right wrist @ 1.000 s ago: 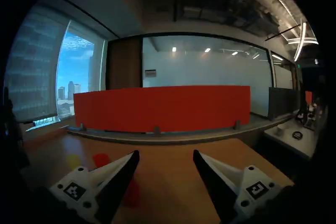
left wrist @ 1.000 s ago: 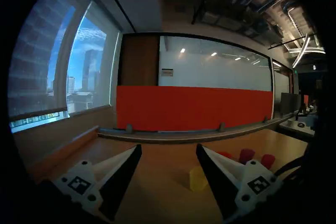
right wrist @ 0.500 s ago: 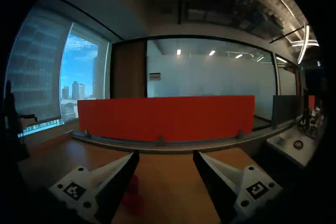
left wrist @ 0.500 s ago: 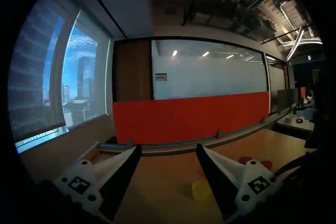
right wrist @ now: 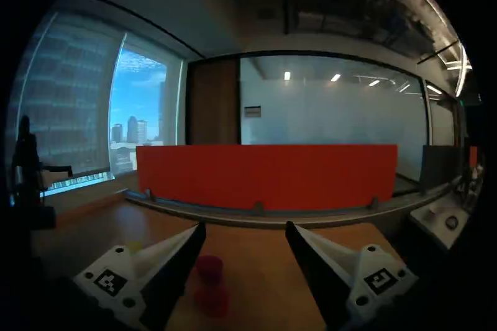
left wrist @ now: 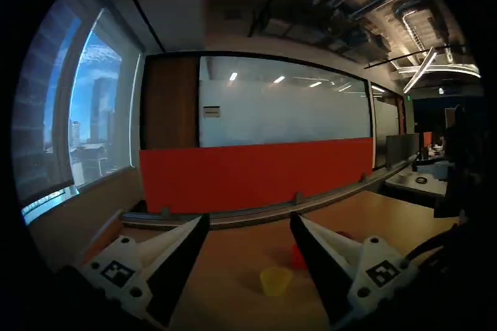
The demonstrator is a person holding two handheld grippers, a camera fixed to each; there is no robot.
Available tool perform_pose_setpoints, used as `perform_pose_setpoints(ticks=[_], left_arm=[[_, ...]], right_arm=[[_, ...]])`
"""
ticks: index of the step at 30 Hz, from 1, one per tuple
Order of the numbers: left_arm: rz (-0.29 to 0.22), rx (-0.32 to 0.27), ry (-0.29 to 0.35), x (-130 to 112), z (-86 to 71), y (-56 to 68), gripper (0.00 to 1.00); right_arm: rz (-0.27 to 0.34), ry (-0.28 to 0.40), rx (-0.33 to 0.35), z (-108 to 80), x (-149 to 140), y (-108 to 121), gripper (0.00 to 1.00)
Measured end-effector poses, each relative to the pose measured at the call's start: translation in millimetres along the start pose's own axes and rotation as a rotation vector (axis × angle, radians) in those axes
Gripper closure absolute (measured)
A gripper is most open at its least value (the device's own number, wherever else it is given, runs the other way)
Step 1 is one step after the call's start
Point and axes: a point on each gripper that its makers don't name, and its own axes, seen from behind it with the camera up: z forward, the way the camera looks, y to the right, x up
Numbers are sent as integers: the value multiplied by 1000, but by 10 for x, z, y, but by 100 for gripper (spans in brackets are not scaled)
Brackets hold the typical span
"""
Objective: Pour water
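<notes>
In the left gripper view a yellow cup (left wrist: 275, 281) stands on the wooden table, between and beyond my left gripper's (left wrist: 248, 231) open fingers. A red cup (left wrist: 297, 258) stands just behind it, partly hidden by the right finger. In the right gripper view two red cups stand on the table: one (right wrist: 209, 267) farther off and one (right wrist: 212, 299) nearer, low between the fingers of my right gripper (right wrist: 245, 236), which is open and holds nothing. A bit of yellow (right wrist: 134, 246) peeks out above the left finger.
An orange divider panel (left wrist: 255, 172) with a grey rail runs along the table's far edge. Windows (right wrist: 140, 126) are on the left. Another desk with small items (left wrist: 422, 179) stands at the right. A dark stand (right wrist: 28, 176) rises at the far left of the right gripper view.
Both gripper views have swung and tilted. The yellow cup now lies between the left fingers with a red cup behind it. The red cups have come between the right gripper's fingers.
</notes>
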Motion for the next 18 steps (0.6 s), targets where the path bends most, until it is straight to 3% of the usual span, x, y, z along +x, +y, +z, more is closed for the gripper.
perform_pose_setpoints(ticks=[11,18], left_arm=[[-30,-198,-11,-6,21,405,4],[-46,-290,-15,-17,10,610,4]], right_arm=[[-15,-35,267,-93,-2,-481,1],[0,-24,338,-106,28,-611,1]])
